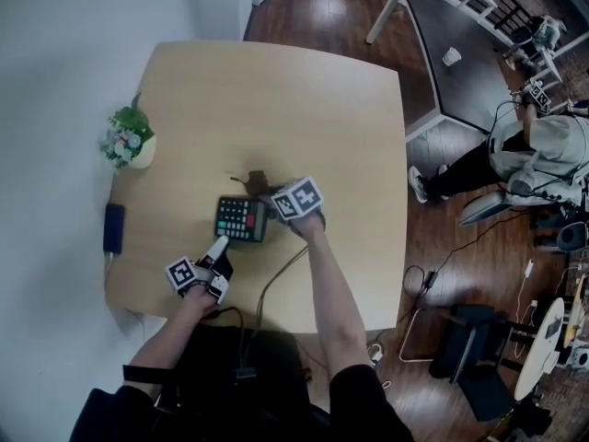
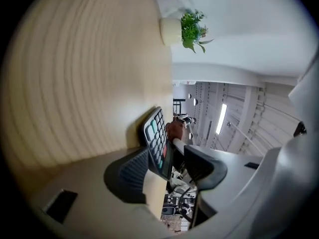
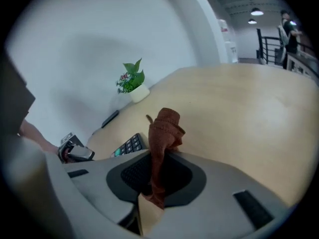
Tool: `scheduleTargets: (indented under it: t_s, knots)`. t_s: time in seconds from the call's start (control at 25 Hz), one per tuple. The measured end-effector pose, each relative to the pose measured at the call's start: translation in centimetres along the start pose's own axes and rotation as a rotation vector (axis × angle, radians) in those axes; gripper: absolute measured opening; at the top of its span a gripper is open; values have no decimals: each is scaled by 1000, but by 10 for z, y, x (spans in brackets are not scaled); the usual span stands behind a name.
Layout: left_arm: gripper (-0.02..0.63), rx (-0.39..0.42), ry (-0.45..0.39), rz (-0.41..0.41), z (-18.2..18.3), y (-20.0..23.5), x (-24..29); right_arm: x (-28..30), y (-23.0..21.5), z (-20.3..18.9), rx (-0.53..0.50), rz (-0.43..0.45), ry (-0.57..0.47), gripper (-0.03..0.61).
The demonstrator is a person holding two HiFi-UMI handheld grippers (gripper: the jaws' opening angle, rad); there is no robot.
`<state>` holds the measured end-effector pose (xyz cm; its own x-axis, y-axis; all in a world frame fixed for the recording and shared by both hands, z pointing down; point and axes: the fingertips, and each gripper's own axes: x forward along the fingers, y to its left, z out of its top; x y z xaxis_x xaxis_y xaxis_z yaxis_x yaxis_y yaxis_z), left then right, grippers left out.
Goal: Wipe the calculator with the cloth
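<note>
A dark calculator (image 1: pixel 241 217) with coloured keys lies flat on the pale wooden table (image 1: pixel 276 99), near its front half. My right gripper (image 1: pixel 273 192) hovers at the calculator's far right corner, shut on a crumpled brown cloth (image 1: pixel 255 180) that sticks out past its jaws. In the right gripper view the cloth (image 3: pixel 163 133) stands up between the pads, with the calculator (image 3: pixel 128 146) just left of it. My left gripper (image 1: pixel 219 247) is at the calculator's near left corner. Its jaws stand open, and the calculator's end (image 2: pixel 158 143) shows between the fingers (image 2: pixel 130 174), not pressed by both.
A small potted plant (image 1: pixel 129 141) and a dark flat device (image 1: pixel 113 227) sit along the table's left edge, by the white wall. A cable (image 1: pixel 276 279) trails off the front edge. To the right stand a grey table (image 1: pixel 460 81) with a cup (image 1: pixel 451 56) and a seated person (image 1: pixel 543 155).
</note>
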<state>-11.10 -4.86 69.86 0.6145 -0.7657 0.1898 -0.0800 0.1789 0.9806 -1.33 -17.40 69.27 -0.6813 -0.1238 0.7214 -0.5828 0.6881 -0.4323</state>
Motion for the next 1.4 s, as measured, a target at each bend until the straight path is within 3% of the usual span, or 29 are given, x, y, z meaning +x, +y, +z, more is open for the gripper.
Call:
scheduleTargets:
  t_s: [0.12,0.24,0.36,0.48,0.68,0.8,0.88,0.92,1.12,1.4]
  knots:
    - [219,70,33,6,26,2,-1,-13,15,-31,123,-14,-21,60]
    - [219,133,106,5,54,0,10,-18,46,-68,315,-20,-92,61]
    - [219,206,204,-16,64,-10,29,-14,85,-104,495,1,-176,61]
    - [221,287,264,-31,64,-20,39,-16,99,-124,593,-22,-269,63]
    - [225,346,350,-58,41,-35,-8,-49,53,-95,542,-132,-374,63]
    - [224,396,578,-157,-14,-44,-44,-54,12,-49,448,-193,-395,63]
    - [219,463,734,-163,-53,-35,-53,-46,-9,-26,416,-201,-371,63]
    - [219,495,771,-153,-65,-30,-52,-37,-14,-20,409,-190,-343,64]
    - [218,492,744,-152,-80,-23,-24,-6,15,-31,418,-89,-245,64]
    - [215,501,735,-144,-81,-20,-21,-22,95,-101,580,15,-288,64]
